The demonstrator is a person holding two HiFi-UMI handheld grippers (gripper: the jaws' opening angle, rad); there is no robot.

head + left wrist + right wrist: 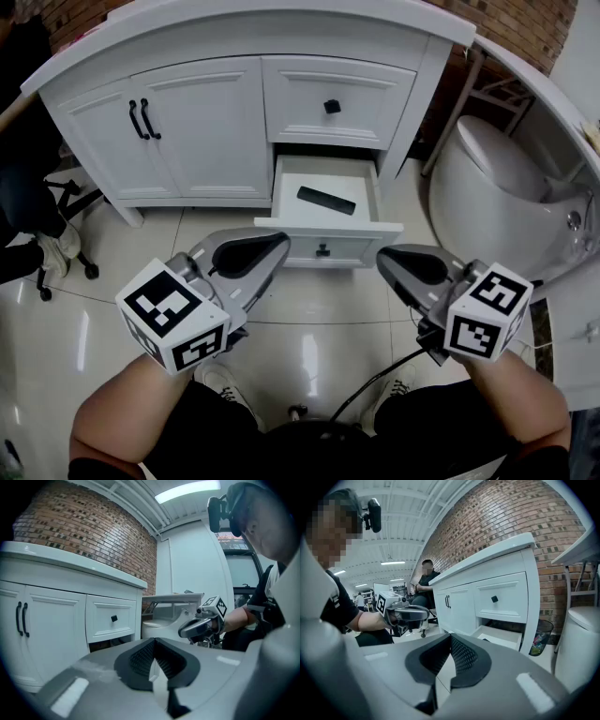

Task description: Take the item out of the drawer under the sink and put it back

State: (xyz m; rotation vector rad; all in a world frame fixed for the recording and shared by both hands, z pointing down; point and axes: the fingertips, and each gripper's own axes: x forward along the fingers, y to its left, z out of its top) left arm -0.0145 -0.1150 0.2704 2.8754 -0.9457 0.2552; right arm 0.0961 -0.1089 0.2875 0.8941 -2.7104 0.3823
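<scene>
While both sets of fingers are closed on nothing, the black item [326, 200] lies flat in the open drawer [281, 192] — ahead of and between the left gripper [278, 246] and right gripper [383, 259], seemingly nearer the left. Its long axis runs crosswise — right end angled toward the drawer front.

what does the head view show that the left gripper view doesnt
Only the head view: the black item lying inside the open drawer. Only the left gripper view: the ceiling light. Both: the white cabinet, its black door handles and the right hand-held gripper, jaws shut and empty.
</scene>
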